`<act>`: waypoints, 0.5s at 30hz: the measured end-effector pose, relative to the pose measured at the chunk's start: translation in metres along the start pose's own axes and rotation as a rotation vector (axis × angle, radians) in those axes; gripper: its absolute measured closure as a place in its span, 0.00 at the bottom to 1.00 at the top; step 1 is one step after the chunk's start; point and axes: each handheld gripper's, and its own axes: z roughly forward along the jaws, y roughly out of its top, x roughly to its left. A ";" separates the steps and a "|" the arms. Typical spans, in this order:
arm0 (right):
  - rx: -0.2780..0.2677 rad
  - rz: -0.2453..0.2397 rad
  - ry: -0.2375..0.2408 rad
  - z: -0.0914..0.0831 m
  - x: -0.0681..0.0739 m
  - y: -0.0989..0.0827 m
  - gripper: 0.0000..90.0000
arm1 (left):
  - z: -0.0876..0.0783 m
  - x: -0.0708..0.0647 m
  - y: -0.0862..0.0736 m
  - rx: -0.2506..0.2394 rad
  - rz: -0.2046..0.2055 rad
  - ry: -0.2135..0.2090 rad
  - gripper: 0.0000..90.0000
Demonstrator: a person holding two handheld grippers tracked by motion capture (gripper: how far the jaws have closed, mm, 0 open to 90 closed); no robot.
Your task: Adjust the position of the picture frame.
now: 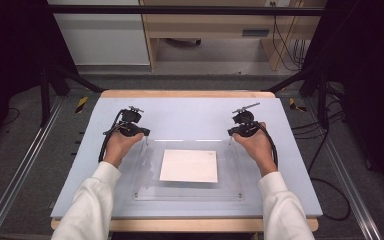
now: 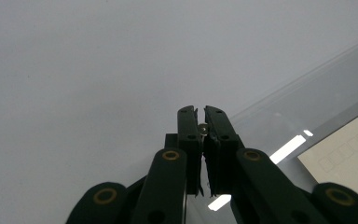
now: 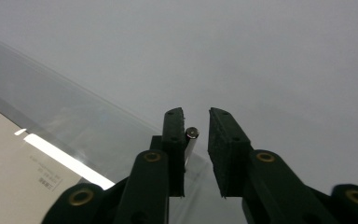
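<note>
Pins: small shiny metal pegs upright at clear plate (image 1: 139, 165) corners; left tool (image 2: 200, 122) clamped on pin (image 2: 203, 128), right tool (image 3: 196, 122) apart beside pin (image 3: 191, 134).

The high camera looked forward and down on my table (image 1: 190, 107) from above. Each gripper camera rode close along its jaws; all three shared the clear plate (image 1: 145, 180) (image 2: 307, 107) (image 3: 74, 121).

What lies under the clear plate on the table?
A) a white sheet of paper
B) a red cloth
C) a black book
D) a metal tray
A: a white sheet lies flat beneath the clear plate, near its middle; the left gripper view shows faint printed squares on it through the plate.
</note>
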 end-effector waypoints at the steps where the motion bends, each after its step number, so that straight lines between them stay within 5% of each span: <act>1: -0.016 -0.007 -0.016 -0.004 0.001 -0.001 0.77 | 0.000 0.000 0.000 -0.001 -0.001 0.000 0.94; 8: -0.172 -0.136 -0.125 -0.057 0.013 -0.029 0.52 | 0.000 0.000 0.000 0.000 -0.005 0.000 0.94; 15: -0.269 -0.219 -0.163 -0.100 0.040 -0.102 0.30 | 0.000 0.000 -0.001 -0.001 -0.004 -0.001 0.94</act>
